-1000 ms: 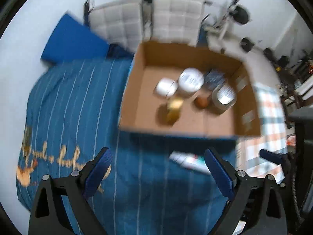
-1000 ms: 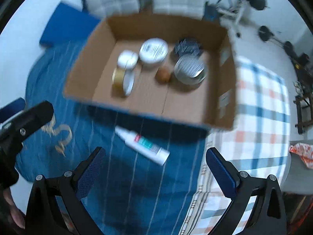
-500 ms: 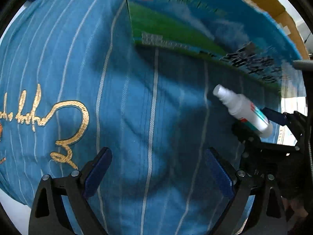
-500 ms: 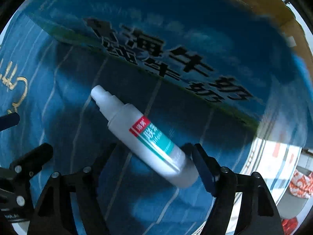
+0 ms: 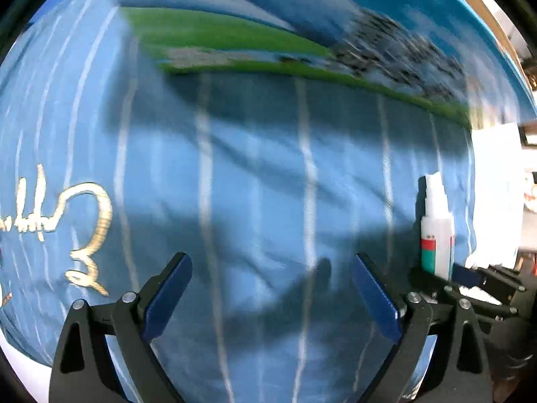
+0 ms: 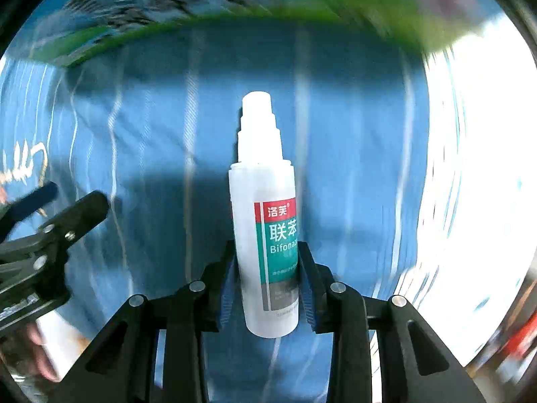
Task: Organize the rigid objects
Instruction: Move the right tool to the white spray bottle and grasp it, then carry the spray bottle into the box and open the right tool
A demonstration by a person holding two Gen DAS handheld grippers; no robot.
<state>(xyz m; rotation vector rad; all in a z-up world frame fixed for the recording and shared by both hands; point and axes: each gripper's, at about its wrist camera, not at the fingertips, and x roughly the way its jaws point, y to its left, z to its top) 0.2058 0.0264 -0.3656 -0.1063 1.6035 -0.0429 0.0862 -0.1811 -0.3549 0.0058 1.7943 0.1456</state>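
right tongs (image 6: 265,282) clamped low on bottle (image 6: 265,235), cap pointing away, grip set for lift toward box (image 5: 302,33) beyond bottle. left tongs (image 5: 270,288) apart, empty, beside bottle over bedspread (image 5: 235,184).

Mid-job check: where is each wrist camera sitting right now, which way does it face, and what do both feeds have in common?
Left wrist: behind the open left gripper, facing the blue striped bedspread and the printed carton side; its own blue-padded fingers show.
Right wrist: behind the right gripper, shut on the white spray bottle; its fingers show.
Shared: bottle, bedspread, carton; each view catches the other gripper at its edge.
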